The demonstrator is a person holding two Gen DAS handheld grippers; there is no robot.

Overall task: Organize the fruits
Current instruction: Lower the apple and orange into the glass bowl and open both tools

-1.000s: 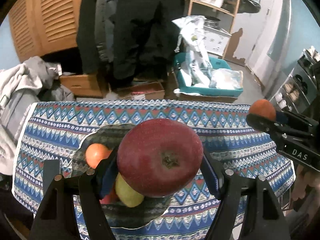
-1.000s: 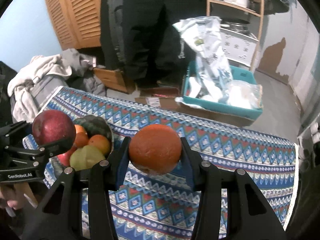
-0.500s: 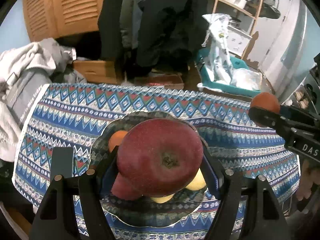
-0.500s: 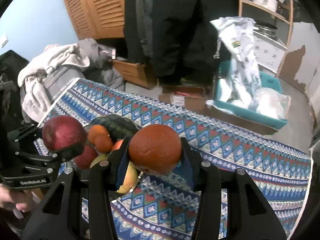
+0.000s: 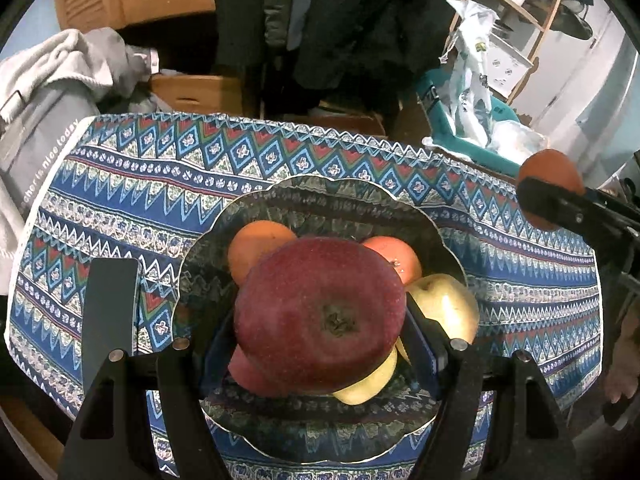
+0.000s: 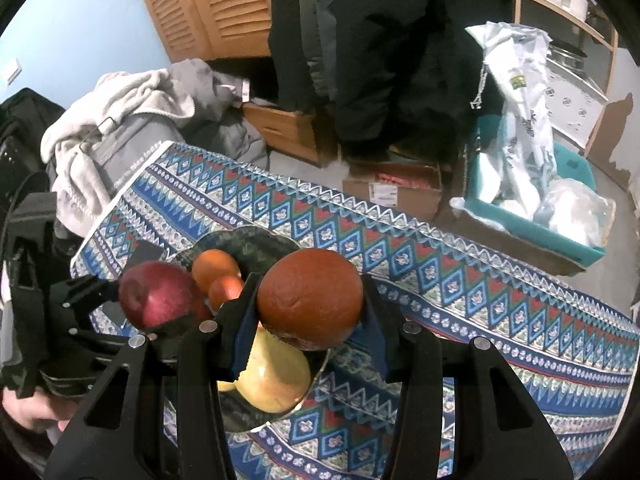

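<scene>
My left gripper [image 5: 320, 320] is shut on a large red apple [image 5: 320, 312] and holds it right above the dark scalloped plate [image 5: 436, 224]. The plate holds two oranges [image 5: 256, 244], a yellow apple [image 5: 448, 304] and a partly hidden red fruit. My right gripper [image 6: 308, 312] is shut on a dark orange [image 6: 310, 300], held above the plate's right edge [image 6: 276, 240]. In the right wrist view the red apple [image 6: 158, 296] shows at left in the left gripper. In the left wrist view the dark orange [image 5: 550, 172] shows at far right.
The table wears a blue patterned cloth [image 5: 160, 184]. A dark flat card [image 5: 108, 312] lies left of the plate. Behind the table are grey laundry [image 6: 132, 120], cardboard boxes [image 6: 400, 188], a teal bin with bags [image 6: 532, 200] and hanging dark clothes.
Both grippers have moved toward the plate with their fruit. The red apple now hangs over the plate's middle, and the dark orange has come left over the plate's right edge.
</scene>
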